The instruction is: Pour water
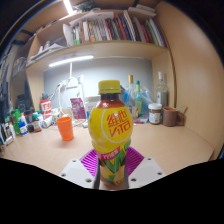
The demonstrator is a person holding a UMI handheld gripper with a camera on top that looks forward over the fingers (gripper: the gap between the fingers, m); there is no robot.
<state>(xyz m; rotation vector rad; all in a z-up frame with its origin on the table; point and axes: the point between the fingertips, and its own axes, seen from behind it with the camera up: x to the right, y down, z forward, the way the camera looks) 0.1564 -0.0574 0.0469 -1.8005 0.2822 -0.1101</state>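
A plastic drink bottle with a yellow label, red cap and amber liquid stands upright between my fingers, filling the space just ahead of me. My gripper is shut on the bottle, with both magenta pads pressing its lower part. An orange cup stands on the wooden table, ahead and to the left of the bottle. The bottle's base is hidden behind my fingers.
Several small bottles and jars crowd the table's far left. A pink carton, clear bottles and a jar line the back. A shelf of books hangs above.
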